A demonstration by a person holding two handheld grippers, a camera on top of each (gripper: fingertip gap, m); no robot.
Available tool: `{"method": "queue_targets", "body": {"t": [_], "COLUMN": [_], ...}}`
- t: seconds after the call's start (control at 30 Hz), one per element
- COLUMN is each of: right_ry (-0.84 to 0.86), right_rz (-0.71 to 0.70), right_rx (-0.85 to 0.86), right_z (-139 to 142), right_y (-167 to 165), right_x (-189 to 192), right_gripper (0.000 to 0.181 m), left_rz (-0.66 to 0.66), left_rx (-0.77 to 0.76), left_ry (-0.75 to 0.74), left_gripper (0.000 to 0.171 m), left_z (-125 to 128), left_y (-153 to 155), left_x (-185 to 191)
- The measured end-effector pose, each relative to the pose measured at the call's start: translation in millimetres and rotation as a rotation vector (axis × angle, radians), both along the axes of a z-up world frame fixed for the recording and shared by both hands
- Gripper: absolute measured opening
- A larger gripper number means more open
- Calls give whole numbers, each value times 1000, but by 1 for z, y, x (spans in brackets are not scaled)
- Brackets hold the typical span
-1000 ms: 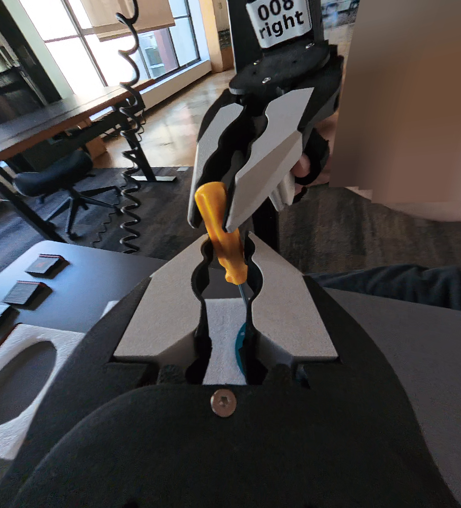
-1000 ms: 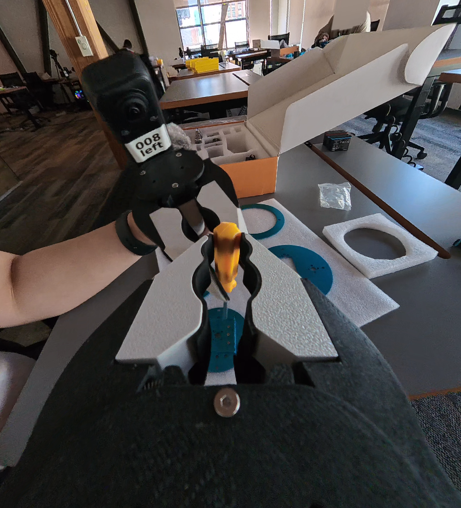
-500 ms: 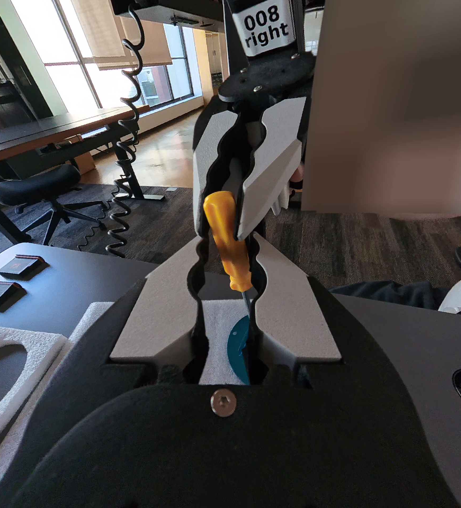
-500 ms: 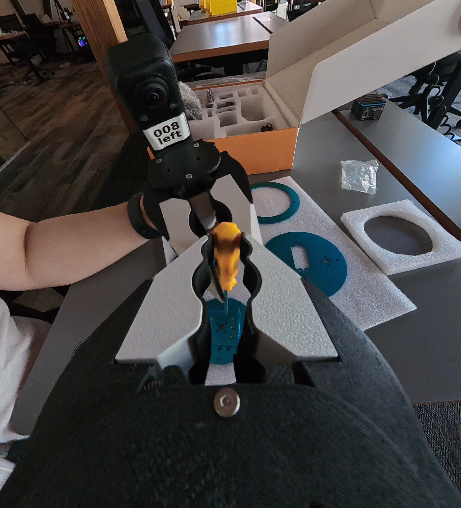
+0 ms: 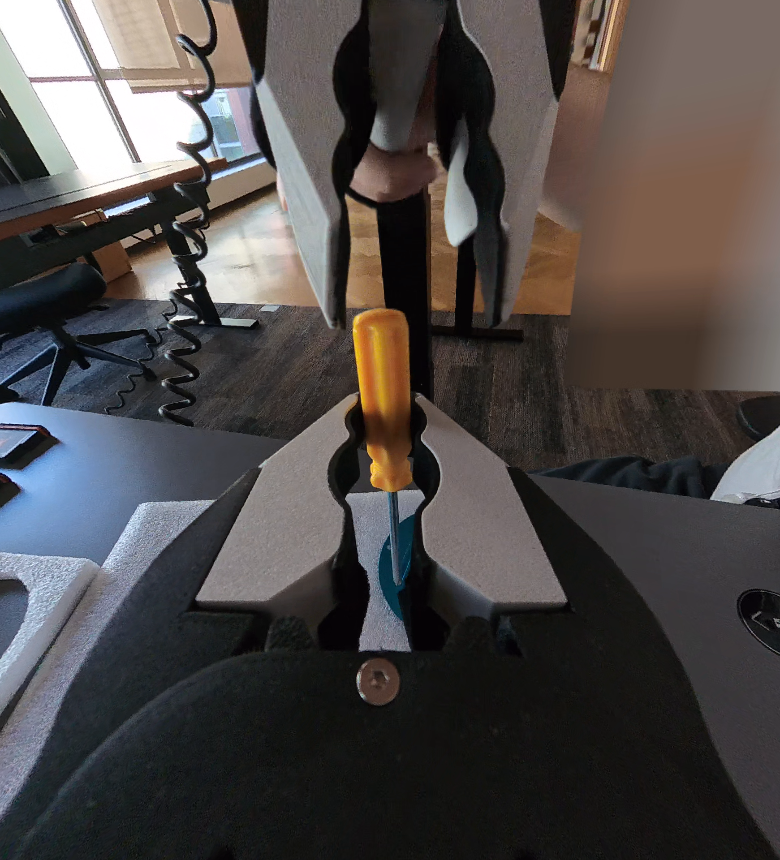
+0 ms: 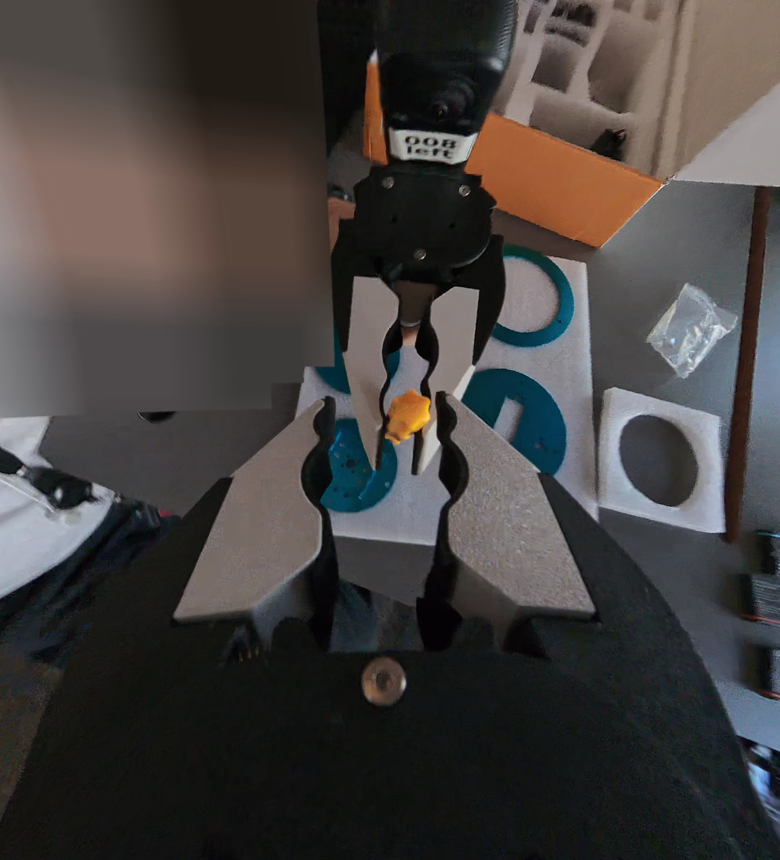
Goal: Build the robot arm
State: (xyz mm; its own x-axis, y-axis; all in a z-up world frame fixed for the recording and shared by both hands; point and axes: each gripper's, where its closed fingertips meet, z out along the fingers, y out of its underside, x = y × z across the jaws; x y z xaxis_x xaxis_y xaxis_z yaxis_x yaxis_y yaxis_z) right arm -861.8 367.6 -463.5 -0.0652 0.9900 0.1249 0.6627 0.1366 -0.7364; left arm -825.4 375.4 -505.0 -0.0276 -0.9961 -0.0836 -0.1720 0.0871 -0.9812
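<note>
since a second ago our right tool (image 6: 381,419) lets go and lifts, fingers spread; our left tool (image 5: 388,419) pinches the orange screwdriver (image 5: 382,400) upright over the blue plate (image 5: 395,565). we keep it vertical.

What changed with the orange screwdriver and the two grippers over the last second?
The right gripper let go of the screwdriver, opened and lifted above it. The left gripper stays shut on the handle, upright, tip on the blue plate on the white foam sheet.

Bright window (image 5: 99,83) glare, blurred right view
</note>
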Motion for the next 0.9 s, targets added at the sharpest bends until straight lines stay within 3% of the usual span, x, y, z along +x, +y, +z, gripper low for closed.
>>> {"method": "queue_targets", "body": {"t": [0.13,0.3,0.77,0.9], "right_ry": [-252,-418,-539,-544], "right_rz": [101,163,189,186], "right_rx": [171,158,46,43], "right_z": [-7,-17,-27,-31], "right_y": [6,5,3,4], "right_x": [1,1,6,7], "right_gripper": [39,18,17,17], "left_rz": [-18,-36,-74,-92], "left_rx": [-5,13,-56,-76], "left_ry": [-6,16,25,28], "left_gripper": [16,16,21,16], "left_z": [1,-2,-9,-11], "left_y": [-2,-7,-10,-10], "left_x": [-4,-2,-5,-9]}}
